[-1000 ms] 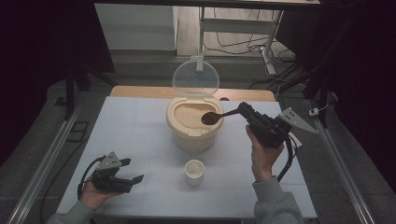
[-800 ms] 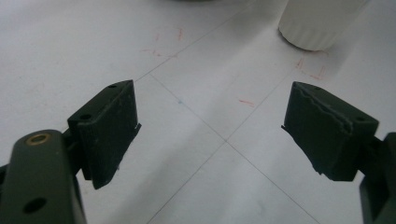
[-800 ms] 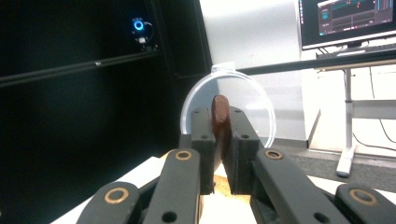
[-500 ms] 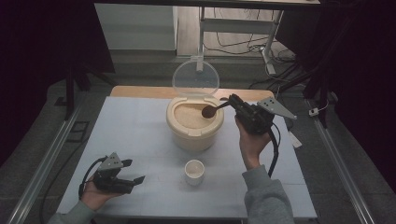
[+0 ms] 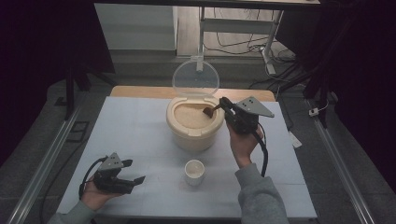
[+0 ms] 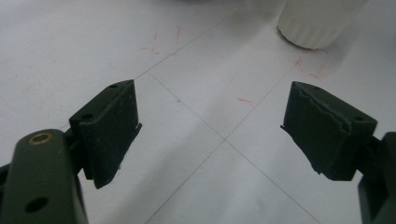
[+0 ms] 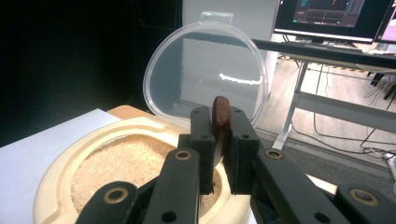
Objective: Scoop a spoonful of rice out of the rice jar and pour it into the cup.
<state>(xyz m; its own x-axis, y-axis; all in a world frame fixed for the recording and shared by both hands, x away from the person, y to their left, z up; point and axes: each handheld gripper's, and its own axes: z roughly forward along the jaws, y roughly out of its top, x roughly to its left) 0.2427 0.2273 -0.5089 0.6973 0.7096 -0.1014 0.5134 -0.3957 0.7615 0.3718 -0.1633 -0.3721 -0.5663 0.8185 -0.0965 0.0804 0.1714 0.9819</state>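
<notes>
A cream rice container (image 5: 194, 126) stands mid-table with its clear lid (image 5: 195, 78) raised behind it and pale rice (image 7: 126, 163) inside. My right gripper (image 5: 226, 108) is shut on the handle of a brown wooden spoon (image 5: 209, 111), whose bowl dips over the rice at the container's right side. In the right gripper view the spoon handle (image 7: 221, 119) stands edge-on between the jaws. A small white cup (image 5: 194, 171) sits in front of the container. My left gripper (image 5: 133, 180) rests open near the table's front left, with nothing between its fingers (image 6: 112, 126).
The white cup's ribbed base (image 6: 317, 23) lies just ahead of the left gripper. Metal rails (image 5: 42, 158) run along both table sides. A desk frame with cables (image 5: 261, 42) stands behind the table.
My right gripper has swung left and forward, carrying the spoon from above the container's right rim down toward the rice. The left gripper has stayed put.
</notes>
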